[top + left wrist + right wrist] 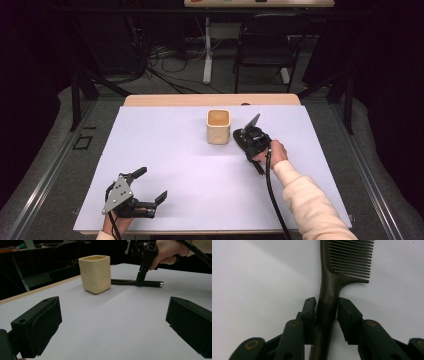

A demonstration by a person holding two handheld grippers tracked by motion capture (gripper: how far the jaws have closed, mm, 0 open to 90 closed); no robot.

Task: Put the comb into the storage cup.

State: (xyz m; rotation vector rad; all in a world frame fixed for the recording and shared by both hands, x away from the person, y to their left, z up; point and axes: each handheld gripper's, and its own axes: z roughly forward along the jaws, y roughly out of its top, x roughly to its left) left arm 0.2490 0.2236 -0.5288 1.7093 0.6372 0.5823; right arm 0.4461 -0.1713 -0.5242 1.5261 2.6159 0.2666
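From where I stand, the biggest thing is the table [150,150], covered with a pale sheet; on it, toward twelve o'clock from the middle, stands a cream cup [218,126], square in shape and upright, with its mouth open to the top. Just beside the cup, at its three o'clock, lies the dark comb [332,290] — flat on the sheet, its teeth at one end and a long thin handle at the other.

The right gripper [326,312] is down on this comb; in the right gripper view its two jaws stand on both sides of the handle, just below the teeth; the left pad seems to touch, on the right side I think a thin gap remains, so I judge the grip as closing and not yet firm. The left gripper [150,187] rests near seven o'clock of the table, well apart from the cup; its jaws are spread wide and hold nothing.

About the comb itself, I judge it light and stiff, probably hard plastic, smooth and a little slippery; the teeth are thin and could bend or break, so they are no place for holding. The handle near the teeth is the better place — there it is thicker; but the comb lies low, so the jaws must come almost to the sheet.
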